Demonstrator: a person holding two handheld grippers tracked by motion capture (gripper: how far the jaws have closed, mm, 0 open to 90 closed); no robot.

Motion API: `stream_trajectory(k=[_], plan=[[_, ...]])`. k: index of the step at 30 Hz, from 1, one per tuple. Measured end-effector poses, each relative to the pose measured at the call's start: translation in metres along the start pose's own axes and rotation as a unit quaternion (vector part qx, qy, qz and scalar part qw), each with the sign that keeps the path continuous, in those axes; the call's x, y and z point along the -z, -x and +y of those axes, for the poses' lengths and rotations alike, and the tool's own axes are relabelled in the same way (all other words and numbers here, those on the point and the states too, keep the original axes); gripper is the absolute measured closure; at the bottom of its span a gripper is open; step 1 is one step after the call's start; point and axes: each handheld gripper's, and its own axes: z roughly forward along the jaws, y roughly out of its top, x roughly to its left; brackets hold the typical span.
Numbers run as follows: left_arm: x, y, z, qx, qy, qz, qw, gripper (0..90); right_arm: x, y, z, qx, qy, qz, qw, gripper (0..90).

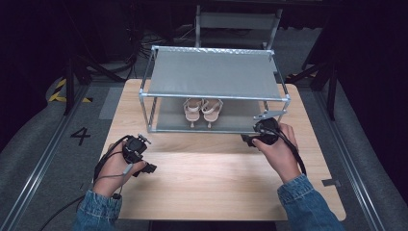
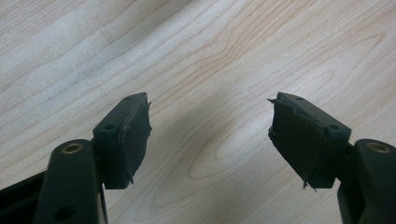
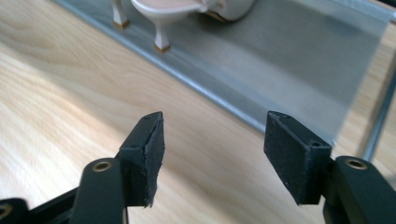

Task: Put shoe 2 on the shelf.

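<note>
Both hand-held grippers, left (image 1: 150, 168) and right (image 1: 246, 139), spread wide, empty over my desk (image 1: 211, 168). Sandals (image 1: 202, 109) sit shelved (lower tier); I'd judge reaching them next.

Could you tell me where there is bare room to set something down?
The top shelf of the rack is bare, and so is the wooden table between the left gripper and the right gripper. The lower shelf is crowded in the middle by the sandals, with free patches at either side.
</note>
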Motion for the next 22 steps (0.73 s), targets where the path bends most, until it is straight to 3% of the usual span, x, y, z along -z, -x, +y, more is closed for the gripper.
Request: stream_trajectory(k=[1, 8, 11, 14, 16, 17, 18, 22], plan=[[0.0, -0.001, 0.0, -0.007, 0.005, 0.003, 1.0, 27.9, 0.003, 0.002, -0.004, -0.001, -0.002, 0.0, 1.0, 37.7], [0.002, -0.002, -0.003, -0.002, 0.008, 0.004, 1.0, 26.6, 0.018, 0.016, -0.029, -0.016, -0.021, 0.0, 0.9996, 35.7], [0.002, -0.004, -0.004, 0.001, 0.009, 0.005, 0.9999, 26.5, 0.023, 0.024, -0.045, -0.034, -0.035, -0.002, 0.9988, 36.4], [0.003, -0.005, -0.006, 0.007, 0.008, 0.005, 0.9999, 26.4, 0.024, 0.031, -0.06, -0.054, -0.075, -0.005, 0.9957, 38.3], [0.003, -0.005, -0.007, 0.008, 0.009, 0.005, 0.9999, 26.5, 0.025, 0.033, -0.065, -0.06, -0.083, -0.005, 0.9947, 38.4], [0.004, -0.004, -0.007, 0.011, 0.009, 0.006, 0.9999, 26.4, 0.025, 0.037, -0.072, -0.072, -0.1, -0.01, 0.9923, 38.6], [0.005, -0.004, -0.007, 0.009, 0.011, 0.006, 0.9999, 26.4, 0.025, 0.04, -0.075, -0.067, -0.11, -0.013, 0.9916, 38.3], [0.006, -0.005, -0.008, 0.009, 0.013, 0.008, 0.9998, 26.1, 0.025, 0.047, -0.083, -0.078, -0.12, -0.017, 0.9895, 36.0]])
